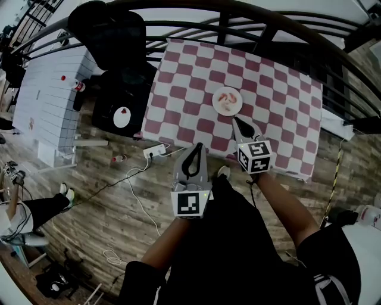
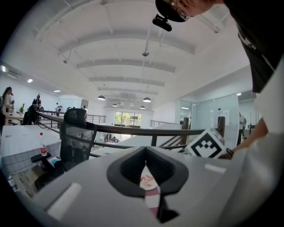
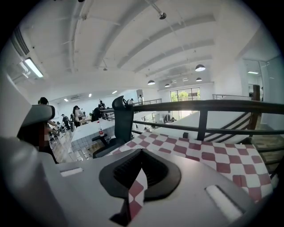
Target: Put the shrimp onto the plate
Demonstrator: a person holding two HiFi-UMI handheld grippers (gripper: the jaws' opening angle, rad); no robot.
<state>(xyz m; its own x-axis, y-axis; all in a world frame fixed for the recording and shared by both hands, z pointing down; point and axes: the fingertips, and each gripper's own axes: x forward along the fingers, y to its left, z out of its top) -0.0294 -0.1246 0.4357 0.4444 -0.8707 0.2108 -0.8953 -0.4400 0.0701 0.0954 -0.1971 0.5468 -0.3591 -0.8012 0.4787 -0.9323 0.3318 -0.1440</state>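
Observation:
A white plate [image 1: 227, 101] with pink shrimp [image 1: 228, 99] on it sits on the red-and-white checked table [image 1: 280, 89]. My right gripper [image 1: 236, 120] hangs just in front of the plate's near rim, raised off the cloth, jaws together and empty. My left gripper [image 1: 199, 145] is held off the table's front edge, over the floor, also shut and empty. In the left gripper view the plate [image 2: 147, 181] shows through the slit of the shut left gripper [image 2: 145, 162]. In the right gripper view only checked cloth [image 3: 204, 153] lies beyond the shut right gripper [image 3: 142, 165].
A black railing [image 1: 238, 18] runs behind the table. A black office chair [image 1: 107, 30] and a dark seat carrying a small white dish [image 1: 122, 117] stand at the left, next to a white tiled table [image 1: 47, 101]. A power strip [image 1: 153, 152] and cables lie on the wooden floor.

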